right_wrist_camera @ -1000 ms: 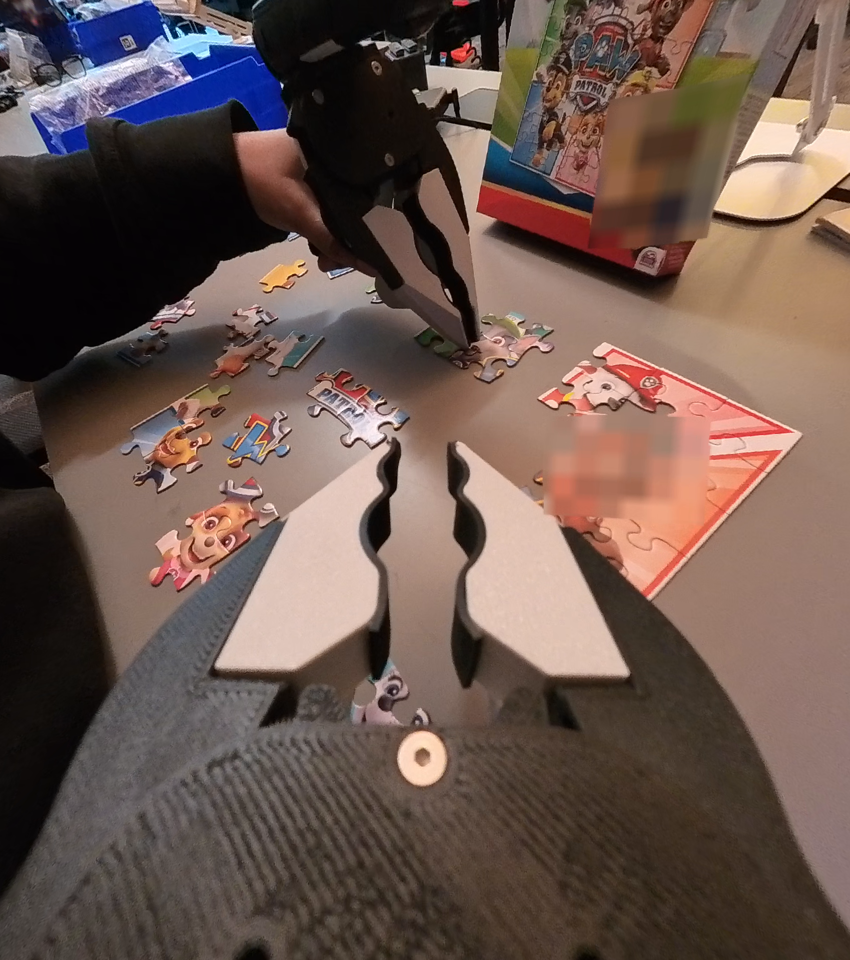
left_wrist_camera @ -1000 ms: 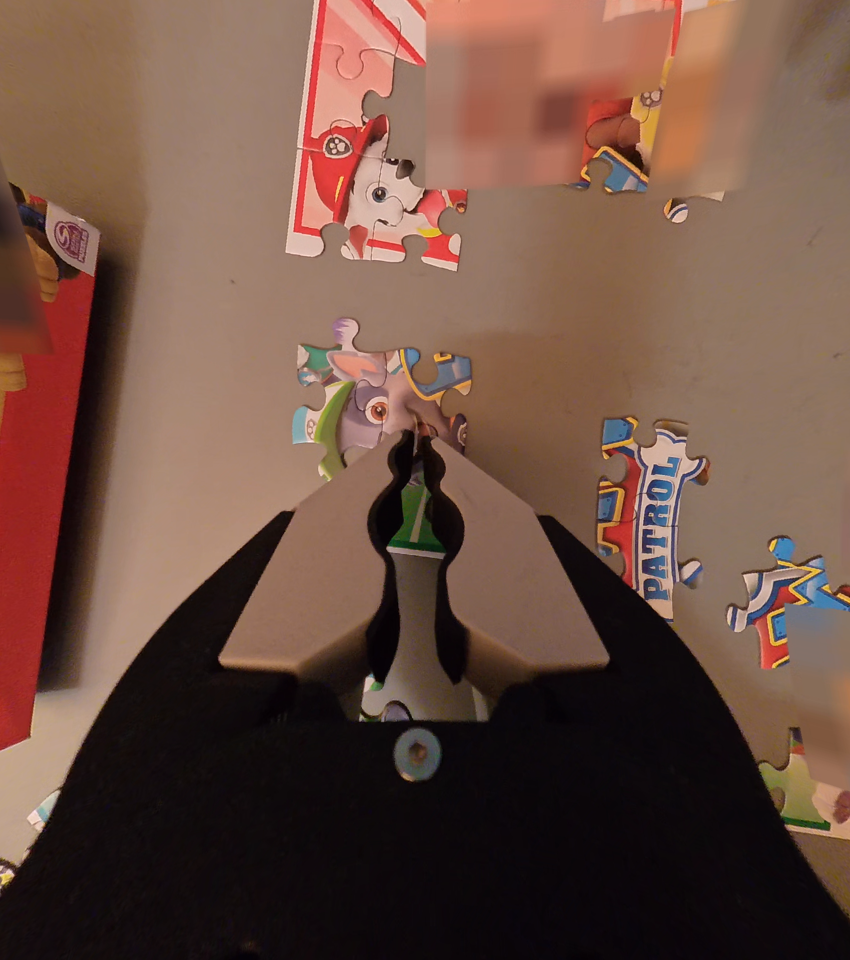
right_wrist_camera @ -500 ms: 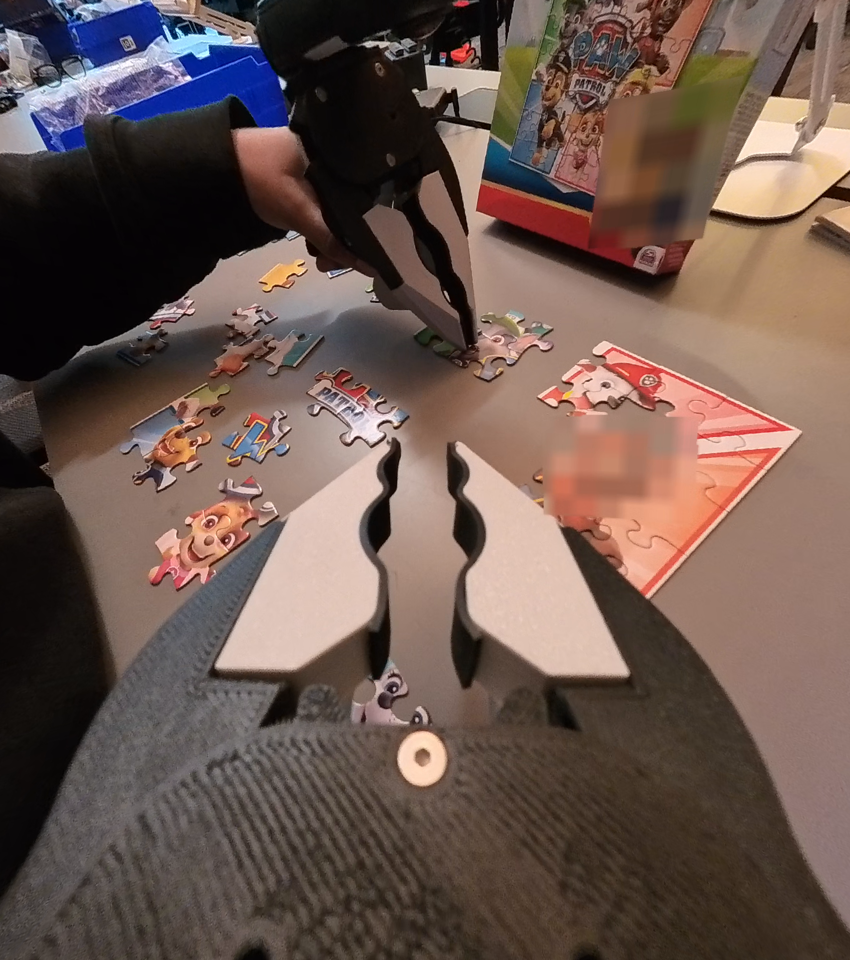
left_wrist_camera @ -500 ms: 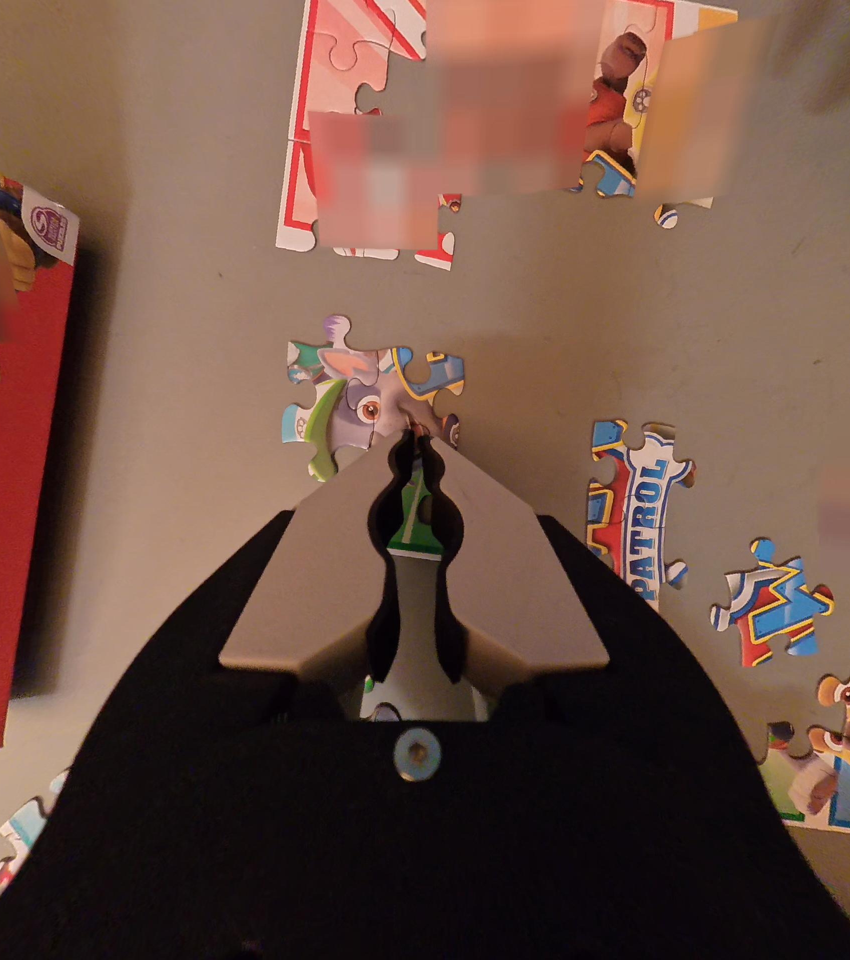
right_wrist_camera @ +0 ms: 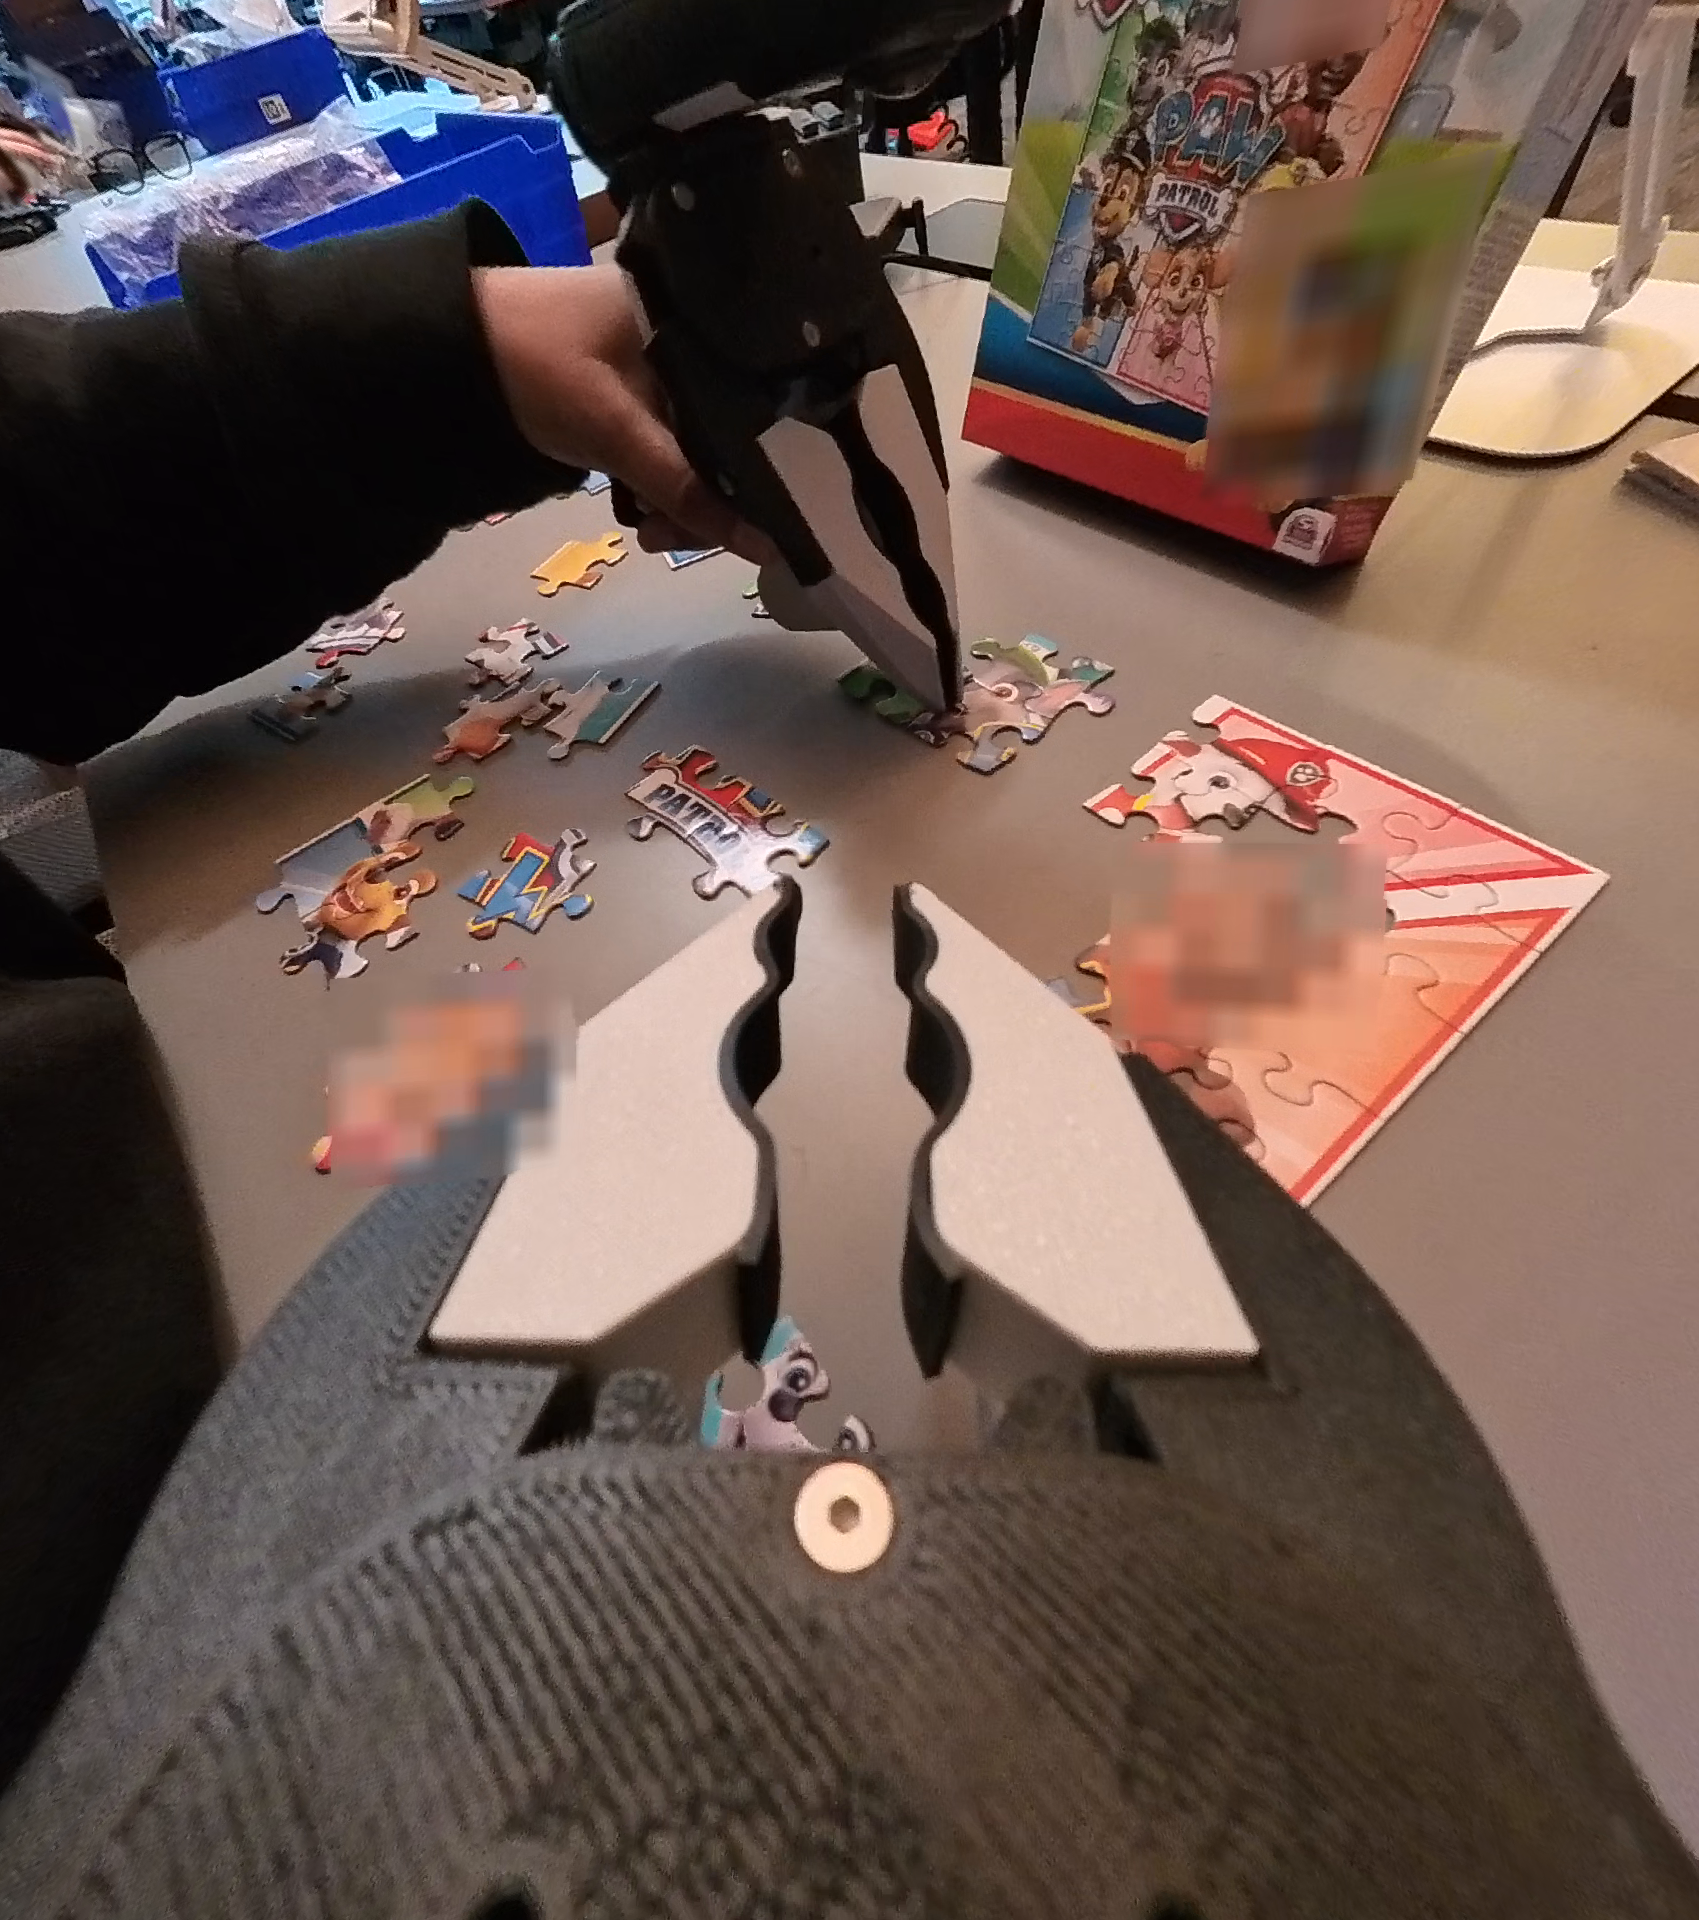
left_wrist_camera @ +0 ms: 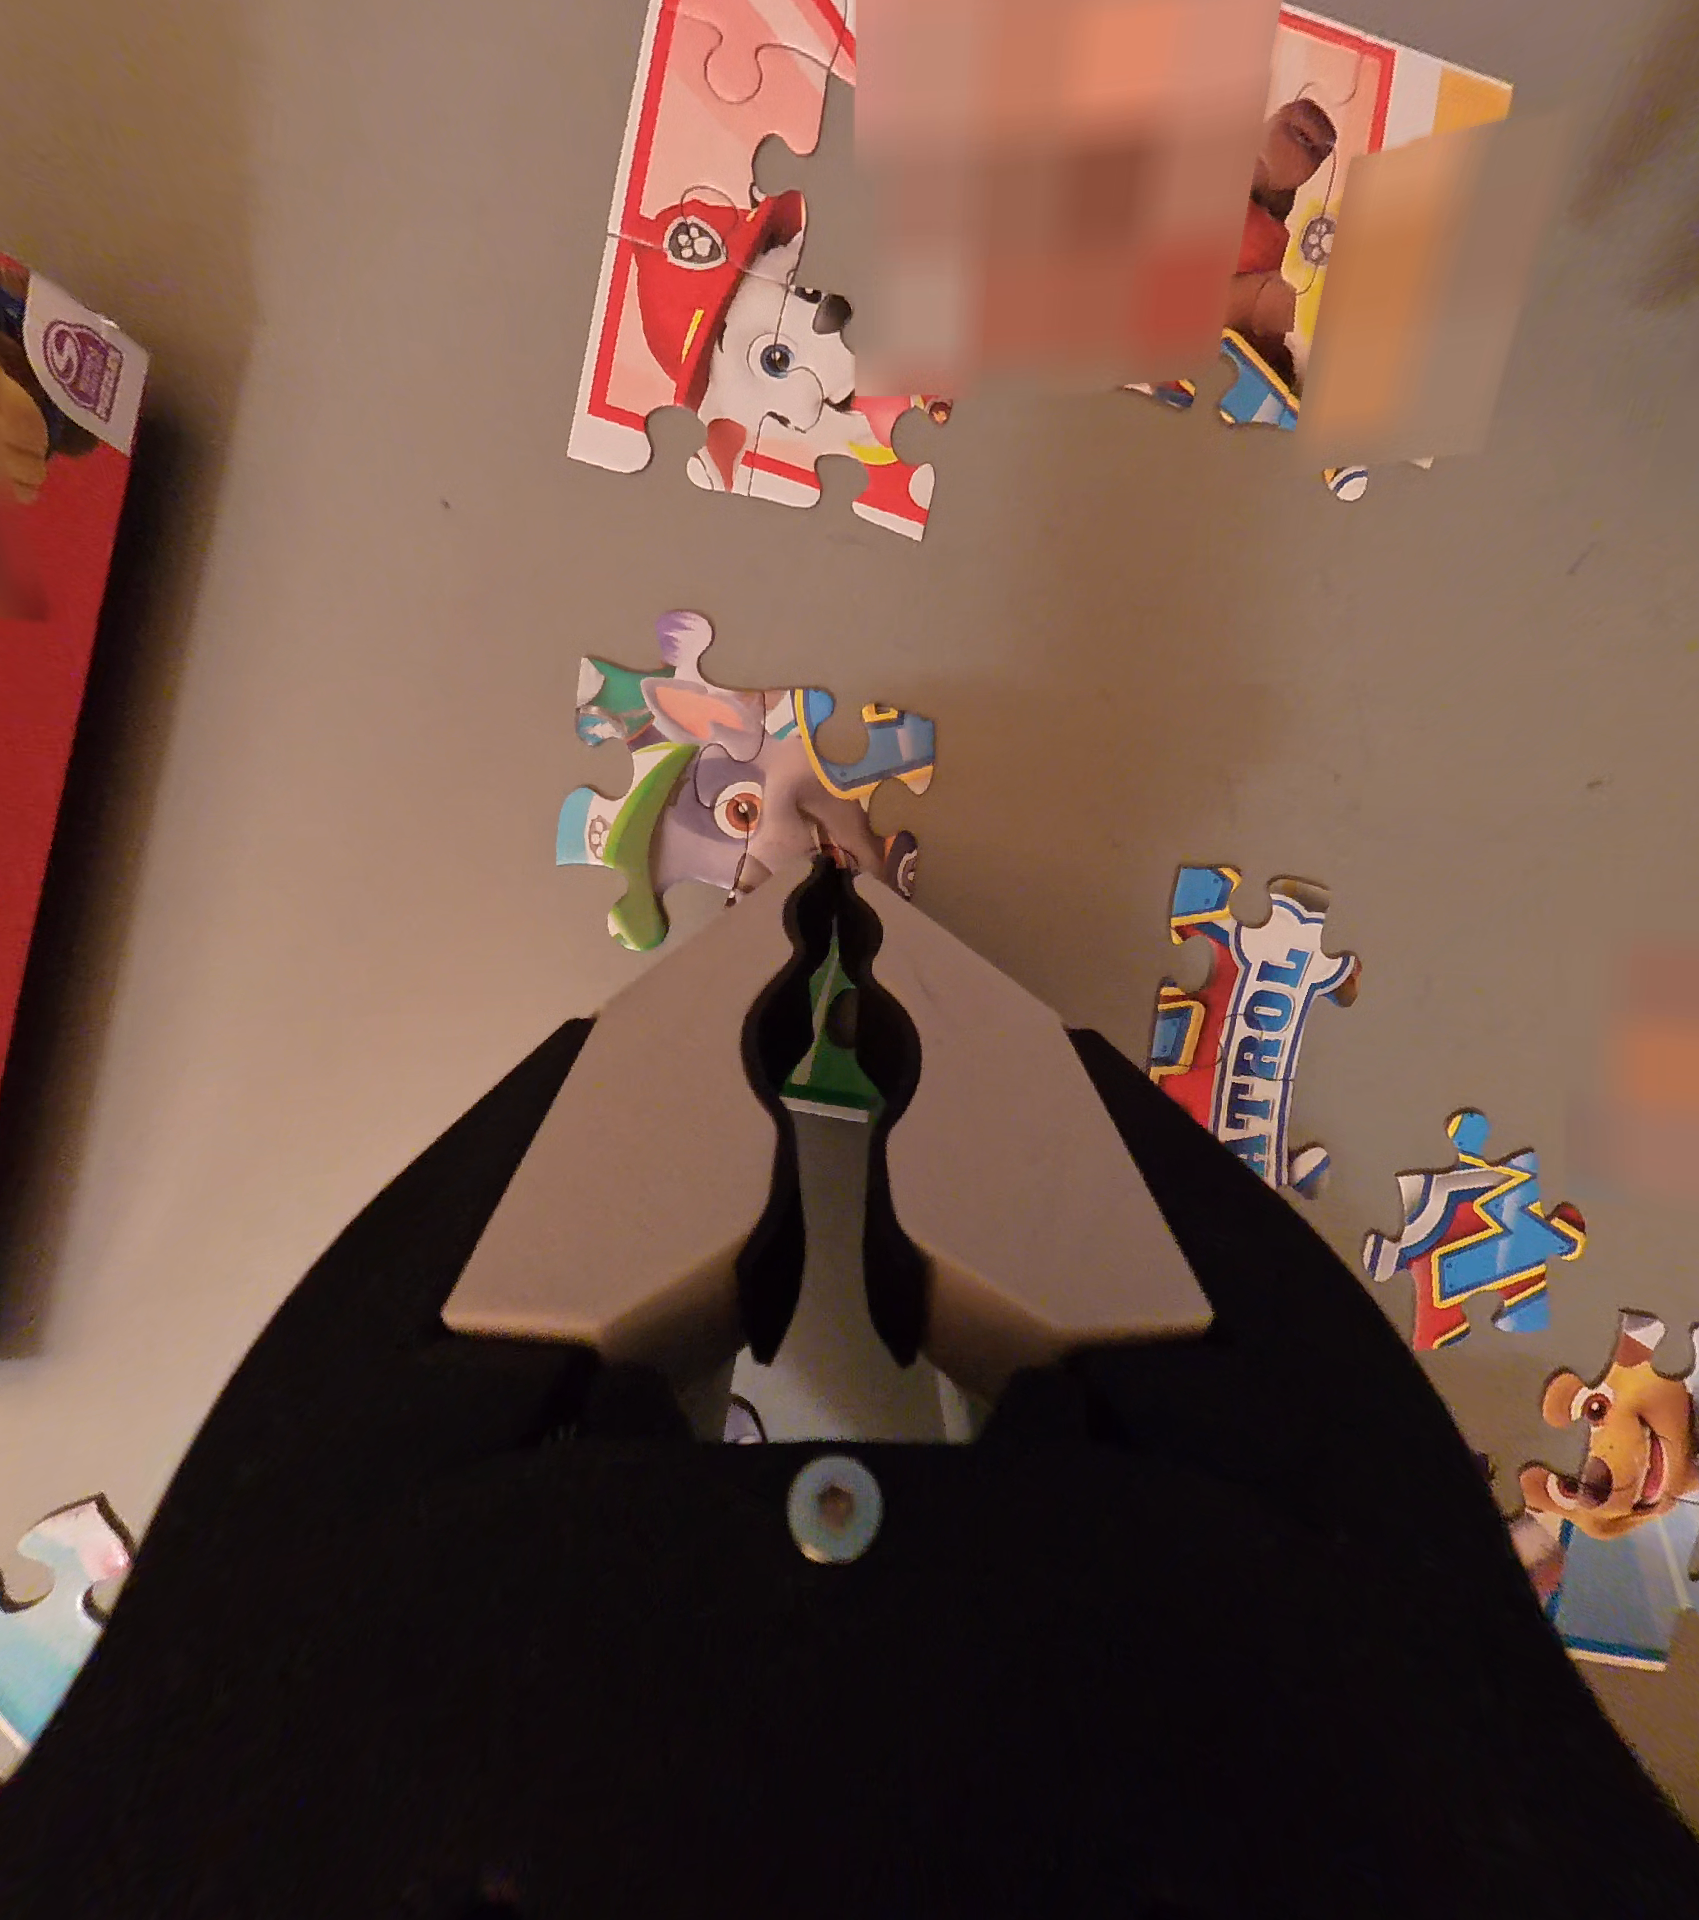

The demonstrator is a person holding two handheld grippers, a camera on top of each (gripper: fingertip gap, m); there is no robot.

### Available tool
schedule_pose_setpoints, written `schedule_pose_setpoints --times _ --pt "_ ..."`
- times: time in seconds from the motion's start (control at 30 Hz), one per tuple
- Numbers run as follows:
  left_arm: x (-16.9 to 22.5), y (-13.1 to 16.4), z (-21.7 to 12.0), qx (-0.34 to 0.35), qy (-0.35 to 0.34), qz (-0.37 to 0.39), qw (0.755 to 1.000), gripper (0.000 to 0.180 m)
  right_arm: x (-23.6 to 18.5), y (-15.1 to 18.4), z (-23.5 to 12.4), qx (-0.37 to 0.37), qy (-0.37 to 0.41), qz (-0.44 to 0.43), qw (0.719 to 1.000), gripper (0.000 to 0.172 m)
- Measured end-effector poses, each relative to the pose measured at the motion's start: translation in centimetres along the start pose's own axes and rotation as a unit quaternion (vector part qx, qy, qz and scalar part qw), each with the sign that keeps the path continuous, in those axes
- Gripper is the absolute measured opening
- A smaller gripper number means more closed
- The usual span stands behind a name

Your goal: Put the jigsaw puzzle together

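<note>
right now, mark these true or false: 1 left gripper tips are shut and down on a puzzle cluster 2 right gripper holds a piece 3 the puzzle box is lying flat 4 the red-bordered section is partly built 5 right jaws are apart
1. True: the left gripper has its tips together, down on the grey pup cluster.
2. False: the right gripper is open with only bare table between its fingers.
3. False: the box stands upright.
4. True: the red-bordered section has joined pieces and open edges.
5. True.
</note>
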State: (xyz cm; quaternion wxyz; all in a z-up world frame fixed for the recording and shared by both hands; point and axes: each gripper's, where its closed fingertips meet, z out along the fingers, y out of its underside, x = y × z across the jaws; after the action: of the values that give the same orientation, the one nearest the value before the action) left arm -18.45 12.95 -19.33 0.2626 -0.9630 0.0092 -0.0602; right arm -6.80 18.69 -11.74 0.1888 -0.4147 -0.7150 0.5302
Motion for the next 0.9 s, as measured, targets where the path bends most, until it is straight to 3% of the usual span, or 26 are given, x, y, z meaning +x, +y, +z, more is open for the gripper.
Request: schedule_pose_setpoints --times 0.2,0.67,0.9 --pt "-0.9 0.1 -1.2 0.029 -0.019 -0.037 0.999 0.0 0.0 0.0 -0.7 0.004 0.008 0.0 1.0 0.016" --pt "0.9 1.9 -1.0 -0.01 -0.005 -0.018 1.0 0.0 -0.2 0.0 -0.6 0.007 0.002 0.001 1.0 0.016" --pt "0.0 -0.5 -1.6 0.057 -0.027 -0.034 0.997 0.0 -0.5 -2.3 1.0 0.013 -0.019 -0.021 1.0 0.016"
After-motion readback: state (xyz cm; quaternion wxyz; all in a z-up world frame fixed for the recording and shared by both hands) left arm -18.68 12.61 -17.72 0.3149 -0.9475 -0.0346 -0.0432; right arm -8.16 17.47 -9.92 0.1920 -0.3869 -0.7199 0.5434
